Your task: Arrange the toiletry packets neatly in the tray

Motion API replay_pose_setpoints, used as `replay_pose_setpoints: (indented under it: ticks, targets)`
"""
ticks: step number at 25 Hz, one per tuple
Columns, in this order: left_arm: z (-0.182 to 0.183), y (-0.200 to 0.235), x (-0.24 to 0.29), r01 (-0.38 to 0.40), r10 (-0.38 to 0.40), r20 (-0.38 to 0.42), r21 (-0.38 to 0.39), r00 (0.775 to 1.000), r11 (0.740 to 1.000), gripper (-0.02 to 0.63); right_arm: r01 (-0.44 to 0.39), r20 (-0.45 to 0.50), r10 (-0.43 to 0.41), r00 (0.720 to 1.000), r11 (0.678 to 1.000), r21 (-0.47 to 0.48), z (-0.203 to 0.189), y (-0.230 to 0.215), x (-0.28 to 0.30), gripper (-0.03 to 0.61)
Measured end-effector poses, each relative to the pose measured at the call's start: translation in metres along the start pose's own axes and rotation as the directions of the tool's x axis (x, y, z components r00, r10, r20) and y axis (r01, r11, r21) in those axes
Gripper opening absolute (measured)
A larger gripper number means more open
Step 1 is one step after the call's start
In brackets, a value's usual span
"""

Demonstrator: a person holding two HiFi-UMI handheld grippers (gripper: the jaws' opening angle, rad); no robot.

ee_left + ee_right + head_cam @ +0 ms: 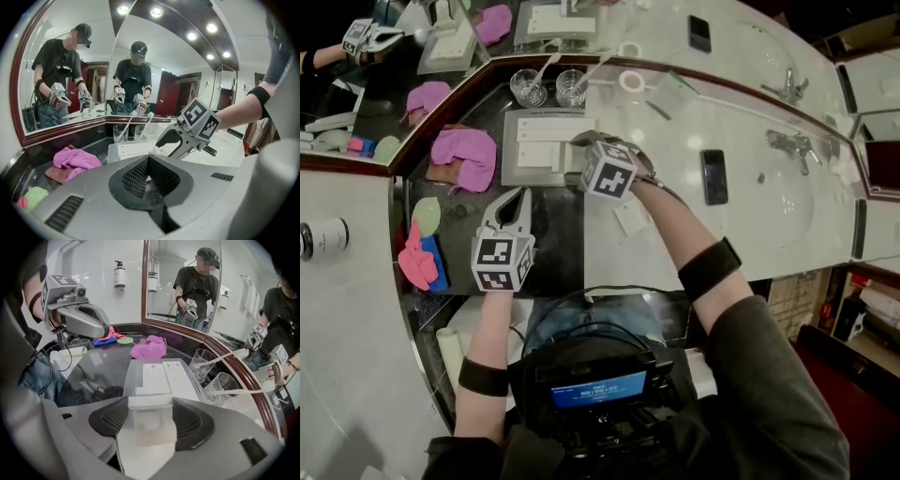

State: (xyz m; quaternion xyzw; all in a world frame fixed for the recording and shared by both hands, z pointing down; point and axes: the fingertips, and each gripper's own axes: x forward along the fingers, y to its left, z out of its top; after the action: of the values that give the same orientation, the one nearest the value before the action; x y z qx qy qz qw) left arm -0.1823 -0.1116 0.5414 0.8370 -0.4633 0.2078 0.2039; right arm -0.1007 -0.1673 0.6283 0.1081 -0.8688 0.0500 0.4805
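Note:
A grey tray (512, 174) (129, 377) lies on the dark counter with white toiletry packets (546, 131) (161, 373) laid flat in it. My right gripper (584, 142) (149, 420) hovers over the tray's near right edge. It is shut on a white toiletry packet (150, 401) that fills the gap between its pads. My left gripper (519, 195) (149, 173) is shut with nothing in it. It hangs over the dark counter just short of the tray. Another white packet (630, 217) lies on the pale counter, under my right forearm.
Two glasses (528, 86) (202, 363) holding toothbrushes stand behind the tray against the mirror. A pink cloth (464, 155) (72, 158) lies left of the tray. A black phone (713, 176) and a sink (792, 202) are on the right.

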Motion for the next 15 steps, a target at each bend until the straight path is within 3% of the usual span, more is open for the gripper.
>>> replay_pose_setpoints:
  ticks: [7, 15]
  targets:
    - [0.010, -0.012, -0.008, -0.004, 0.004, 0.022, 0.016, 1.000, 1.000, 0.002, 0.032, 0.028, -0.030, 0.999, 0.999, -0.042, -0.003, 0.022, -0.038, 0.313]
    - [0.013, -0.033, -0.020, -0.004, 0.003, 0.029, 0.028, 1.000, 1.000, 0.002, -0.003, 0.011, 0.003, 1.000, 0.999, -0.037, -0.034, 0.080, -0.058, 0.314]
